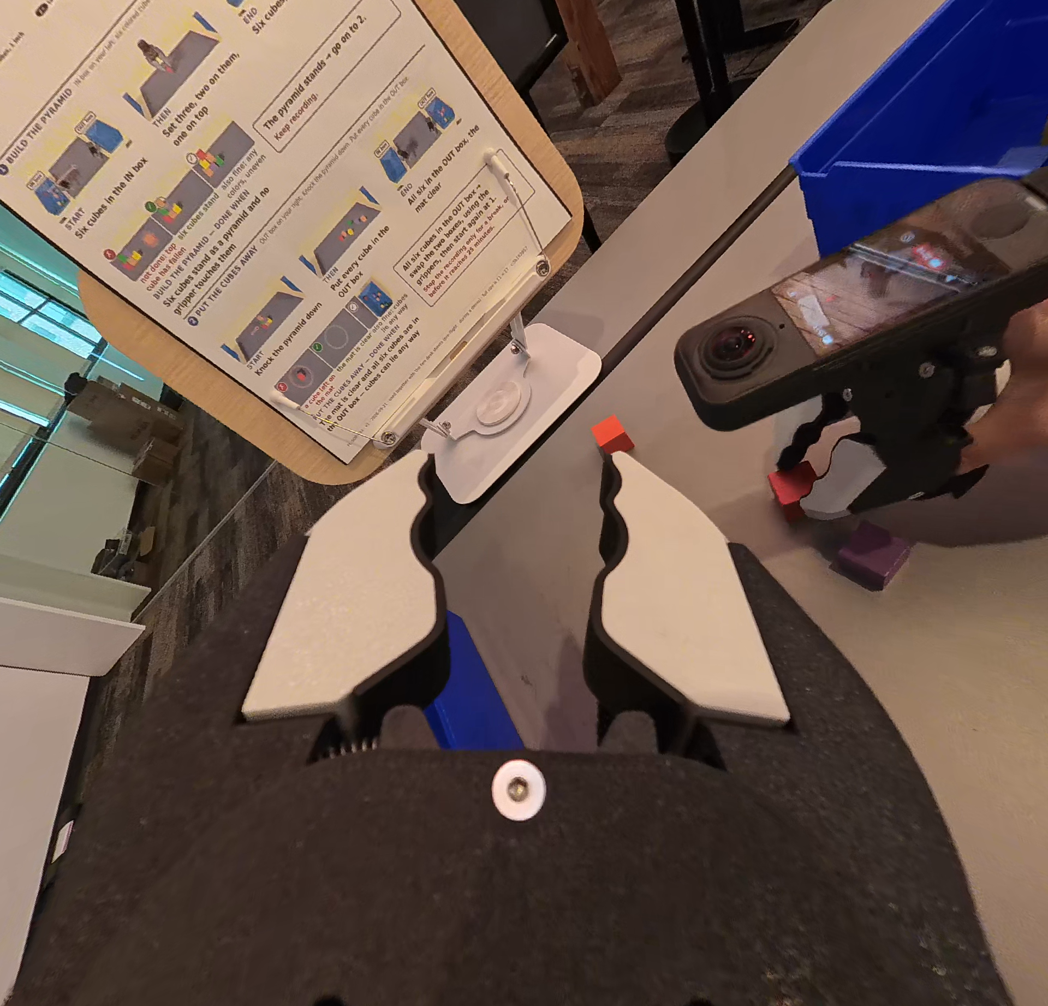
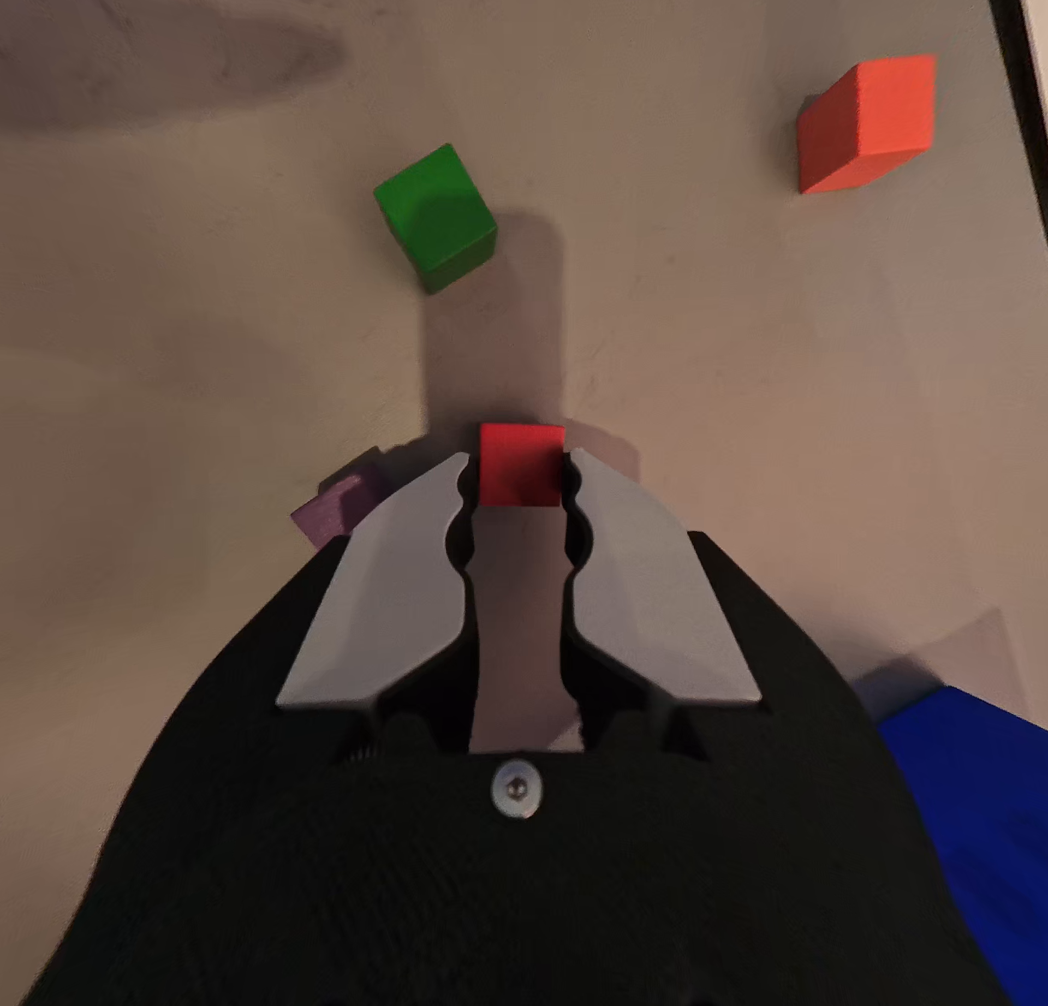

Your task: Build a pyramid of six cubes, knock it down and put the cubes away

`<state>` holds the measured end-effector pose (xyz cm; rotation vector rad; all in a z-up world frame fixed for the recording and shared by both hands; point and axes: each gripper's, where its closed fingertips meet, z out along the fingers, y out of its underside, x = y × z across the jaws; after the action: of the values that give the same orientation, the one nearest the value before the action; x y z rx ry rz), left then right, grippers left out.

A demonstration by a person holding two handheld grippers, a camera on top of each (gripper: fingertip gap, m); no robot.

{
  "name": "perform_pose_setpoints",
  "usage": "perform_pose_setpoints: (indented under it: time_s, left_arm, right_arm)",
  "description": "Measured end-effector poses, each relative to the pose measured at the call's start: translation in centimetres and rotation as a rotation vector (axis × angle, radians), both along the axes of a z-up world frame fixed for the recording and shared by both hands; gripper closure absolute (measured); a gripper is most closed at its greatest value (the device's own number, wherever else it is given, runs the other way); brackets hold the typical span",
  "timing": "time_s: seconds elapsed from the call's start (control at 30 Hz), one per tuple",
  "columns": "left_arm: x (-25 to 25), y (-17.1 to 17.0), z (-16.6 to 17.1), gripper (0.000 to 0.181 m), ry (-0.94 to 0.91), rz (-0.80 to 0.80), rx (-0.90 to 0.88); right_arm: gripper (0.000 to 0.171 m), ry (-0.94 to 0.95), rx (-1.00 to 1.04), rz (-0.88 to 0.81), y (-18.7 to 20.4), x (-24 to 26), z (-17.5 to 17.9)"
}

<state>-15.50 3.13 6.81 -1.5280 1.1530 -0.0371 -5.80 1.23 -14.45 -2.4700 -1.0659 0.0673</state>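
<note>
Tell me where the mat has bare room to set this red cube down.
Free: the mat between the green cube and orange cube, and left of the green one. Crowded: by the right gripper, where the red cube and purple cube sit.

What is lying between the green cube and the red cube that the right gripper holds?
Nothing: in the right wrist view only bare, shadowed mat separates the green cube from the red cube in the right gripper.

Office room, grey bench by a window.
Bench (image 1: 935, 723) top is matte grey with a dark front edge. Dark mottled carpet (image 1: 227, 497) on the floor. Windows (image 1: 39, 321) at left give teal daylight; cardboard boxes (image 1: 136, 417) stacked below them. White desks (image 1: 56, 627) left, dark furniture legs (image 1: 709, 43) beyond the bench.
</note>
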Motion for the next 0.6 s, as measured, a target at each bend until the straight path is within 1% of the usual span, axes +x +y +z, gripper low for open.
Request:
perform_pose_setpoints:
  time_s: [0.1, 0.2, 0.3, 0.37, 0.43, 0.47, 0.53, 0.6]
  left_arm:
    - [0.0, 0.0, 0.0, 0.126, 0.003, 0.000, 0.003]
    - [0.0, 0.0, 0.1, 0.126, 0.000, 0.000, 0.002]
    - [-0.1, -0.1, 0.1, 0.126, 0.001, -0.001, 0.003]
    - [-0.1, -0.2, 0.1, 0.126, 0.002, -0.001, 0.005]
    - [0.0, -0.2, 0.1, 0.126, 0.003, -0.002, 0.006]
    - [0.1, -0.3, 0.0, 0.126, 0.005, -0.003, 0.004]
    - [0.2, -0.3, -0.2, 0.126, 0.013, -0.004, 0.003]
    - [0.3, -0.4, -0.4, 0.126, 0.023, -0.005, 0.003]
  right_arm:
    - [0.142, 0.013, 0.063, 0.017, -0.2, 0.2, 2.9]
    - [0.142, 0.054, 0.181, -0.003, -0.6, 1.8, 8.3]
    - [0.142, 0.134, 0.311, -0.094, -1.7, 5.8, 14.2]
    - [0.142, 0.152, 0.378, -0.211, -2.5, 10.2, 16.6]
    - [0.142, 0.168, 0.372, -0.337, -3.2, 14.6, 16.7]
    - [0.142, 0.174, 0.339, -0.403, -3.4, 16.6, 16.0]
    - [0.142, 0.160, 0.261, -0.504, -3.5, 20.0, 13.6]
    - [0.141, 0.141, 0.146, -0.549, -3.5, 21.8, 10.4]
